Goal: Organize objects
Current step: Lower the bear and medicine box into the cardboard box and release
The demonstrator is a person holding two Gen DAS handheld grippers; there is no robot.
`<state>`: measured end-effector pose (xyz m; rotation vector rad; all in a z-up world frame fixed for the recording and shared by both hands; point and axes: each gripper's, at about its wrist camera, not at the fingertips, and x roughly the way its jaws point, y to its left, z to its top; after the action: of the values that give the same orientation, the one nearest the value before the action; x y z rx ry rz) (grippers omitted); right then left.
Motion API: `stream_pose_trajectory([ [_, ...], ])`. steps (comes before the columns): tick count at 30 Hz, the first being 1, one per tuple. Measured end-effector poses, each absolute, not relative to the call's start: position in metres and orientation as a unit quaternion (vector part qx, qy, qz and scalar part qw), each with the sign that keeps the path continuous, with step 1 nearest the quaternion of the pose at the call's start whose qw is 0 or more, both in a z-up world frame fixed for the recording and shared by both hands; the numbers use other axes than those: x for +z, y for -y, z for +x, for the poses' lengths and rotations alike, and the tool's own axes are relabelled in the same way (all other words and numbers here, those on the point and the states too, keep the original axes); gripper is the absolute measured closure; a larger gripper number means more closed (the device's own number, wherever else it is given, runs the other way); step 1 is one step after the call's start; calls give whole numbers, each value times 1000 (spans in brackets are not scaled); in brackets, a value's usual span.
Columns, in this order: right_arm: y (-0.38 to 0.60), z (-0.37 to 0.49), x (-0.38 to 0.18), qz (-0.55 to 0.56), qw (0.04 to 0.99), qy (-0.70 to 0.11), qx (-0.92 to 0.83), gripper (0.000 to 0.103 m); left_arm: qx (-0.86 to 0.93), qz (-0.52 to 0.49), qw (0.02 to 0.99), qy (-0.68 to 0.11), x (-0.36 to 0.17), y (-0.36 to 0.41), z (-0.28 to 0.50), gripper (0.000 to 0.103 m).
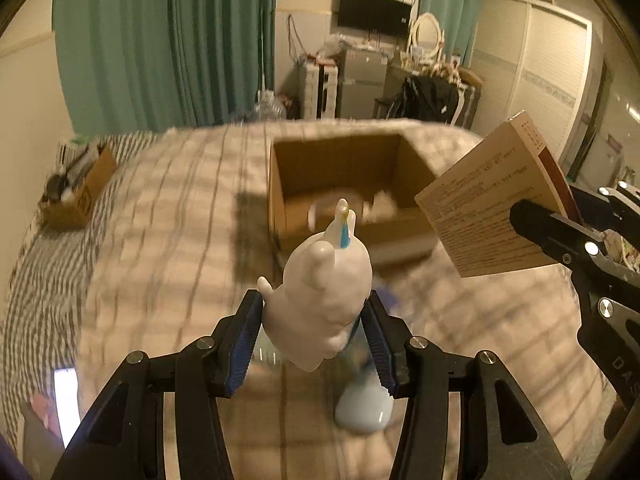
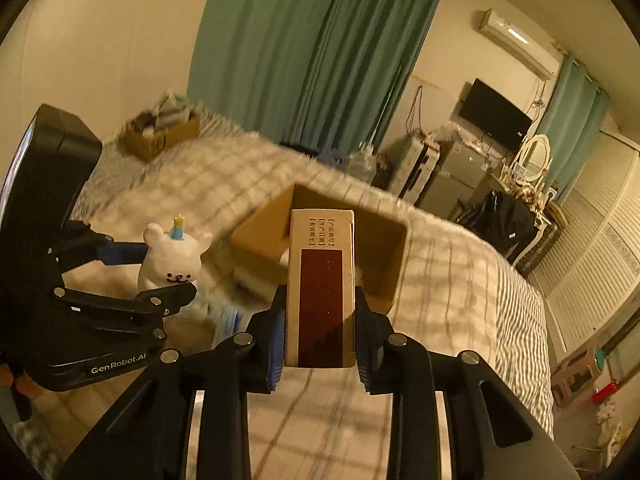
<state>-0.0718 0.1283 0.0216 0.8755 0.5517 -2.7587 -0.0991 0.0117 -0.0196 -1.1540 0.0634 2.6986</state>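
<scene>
My left gripper [image 1: 314,330] is shut on a white bear figurine [image 1: 322,296] with a small blue hat, held above the bed. It also shows in the right wrist view [image 2: 172,258], held by the left gripper [image 2: 164,276]. My right gripper [image 2: 320,334] is shut on a tan box with a dark red panel [image 2: 321,288]; the box also shows at the right of the left wrist view [image 1: 492,200]. An open cardboard box [image 1: 344,184] sits on the bed ahead of both grippers, with blurred pale items inside; it also shows in the right wrist view [image 2: 384,248].
The checked blanket [image 1: 168,232] covers the bed. A second cardboard box [image 1: 76,196] with items stands at the far left of the bed. A pale blue object [image 1: 362,410] lies below my left gripper. A phone [image 1: 66,400] lies at the lower left. Curtains, a fridge and a dresser stand behind.
</scene>
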Motion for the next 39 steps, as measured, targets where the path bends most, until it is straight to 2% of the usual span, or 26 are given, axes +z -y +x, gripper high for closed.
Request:
stream_pose_trajectory([
  [7,-141,-131,86,248,100,-133,-954,75,926,-362,101,-29,34,-28,-180,51],
  [12,-142,-185,101,240,96,-120,-959,75,924,-368,101,-17,40,-38,-234,51],
  [17,-146,-244,67,276,88,-116,-950,75,917,-387,98,-21,5,-50,-274,51],
  [24,-167,-297,-14,341,81,-94,-932,75,899,-421,102,-63,-68,-65,-303,51],
  [29,-173,-306,-38,351,86,-94,-928,75,897,-426,107,-45,-86,-63,-310,51],
  [32,-175,-302,-36,348,84,-89,-930,74,894,-434,110,-29,-87,-56,-313,47],
  [34,-177,-295,-31,339,83,-83,-933,73,893,-435,112,-19,-83,-52,-309,32],
  [35,-178,-290,-27,332,80,-82,-936,72,896,-430,110,-15,-79,-49,-304,27],
  [36,-178,-283,-20,322,77,-82,-940,68,901,-420,107,-10,-72,-45,-297,21],
  [37,-179,-277,-14,315,75,-82,-943,64,904,-414,104,-9,-67,-43,-292,19],
  [39,-182,-261,0,301,71,-78,-948,46,911,-400,103,-11,-51,-36,-277,18],
])
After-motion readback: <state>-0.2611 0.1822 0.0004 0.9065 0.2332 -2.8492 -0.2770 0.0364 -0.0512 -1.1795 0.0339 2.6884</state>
